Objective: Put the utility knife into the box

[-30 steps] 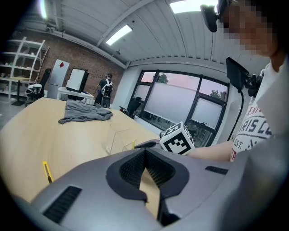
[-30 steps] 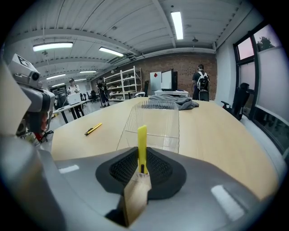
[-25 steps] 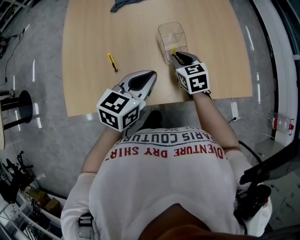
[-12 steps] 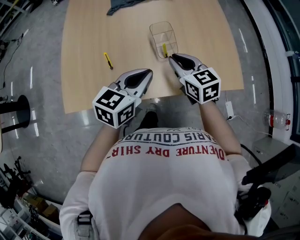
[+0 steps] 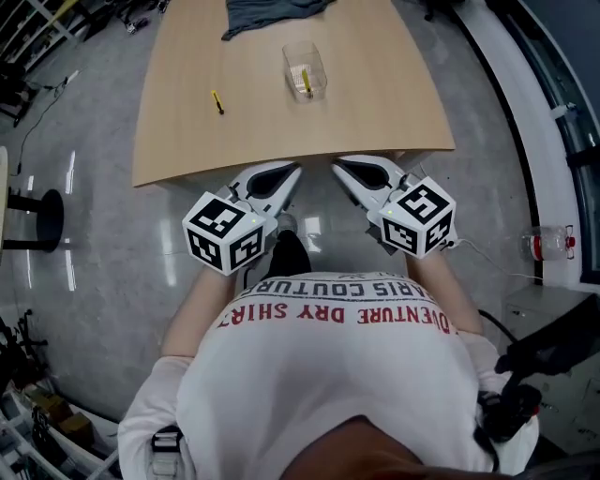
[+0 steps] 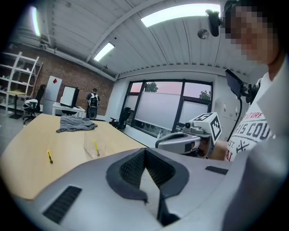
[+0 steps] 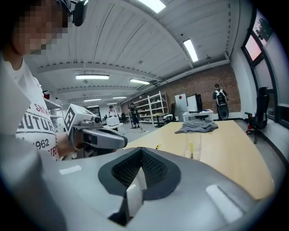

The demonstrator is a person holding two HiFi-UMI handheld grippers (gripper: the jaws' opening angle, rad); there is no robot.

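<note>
A clear plastic box (image 5: 305, 70) stands on the wooden table (image 5: 375, 103), with a yellow utility knife (image 5: 306, 82) leaning inside it. A second yellow knife (image 5: 217, 102) lies flat on the table to the box's left. Both grippers hang over the floor, short of the table's near edge and close to the person's chest. My left gripper (image 5: 289, 171) is shut and holds nothing. My right gripper (image 5: 339, 167) is also shut and empty. In the left gripper view the box (image 6: 93, 147) is far ahead; in the right gripper view the box (image 7: 193, 149) shows the knife upright.
A grey cloth (image 5: 272, 14) lies at the table's far edge. Glossy grey floor surrounds the table. A black stand base (image 5: 33, 211) sits on the floor at the left, and a white ledge (image 5: 525, 122) runs along the right.
The right gripper drew back from the box, leaving a yellow knife inside it. Both grippers and the person moved back off the table, which now lies farther away.
</note>
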